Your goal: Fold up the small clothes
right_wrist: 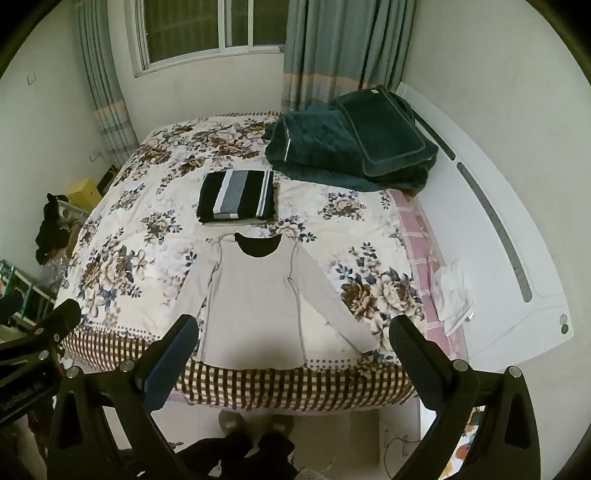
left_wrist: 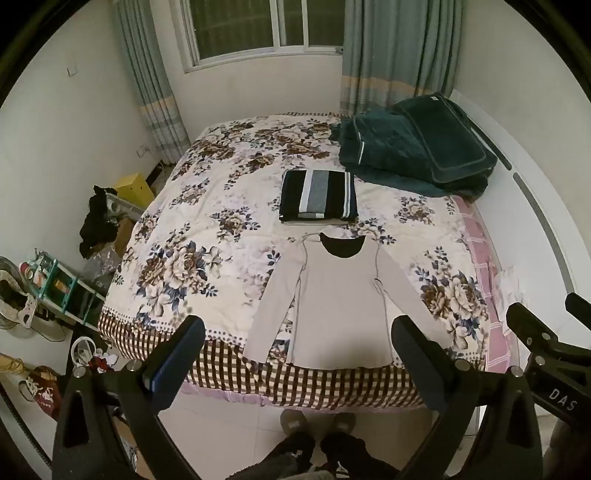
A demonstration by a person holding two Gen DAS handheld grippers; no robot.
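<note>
The beige long-sleeved top [left_wrist: 338, 306] lies flat near the foot edge of the floral bed [left_wrist: 207, 229], both sleeves angled outward, likely spread this way so it can be folded. Just beyond its collar sits 1 striped folded garment [left_wrist: 318, 201], apparently already done. The left gripper [left_wrist: 297, 360] and right gripper [right_wrist: 293, 356] both hover above the hem, gaping wide and holding nothing.

The floral bed [left_wrist: 207, 229] carries a beige shirt [left_wrist: 340, 306] (spread flat), striped folded stack [left_wrist: 317, 201] and green blanket [left_wrist: 413, 151].

I am in a home bedroom: a bed [left_wrist: 207, 236] with a floral quilt, a curtained window [left_wrist: 258, 29], cluttered floor shelves [left_wrist: 55, 291].
</note>
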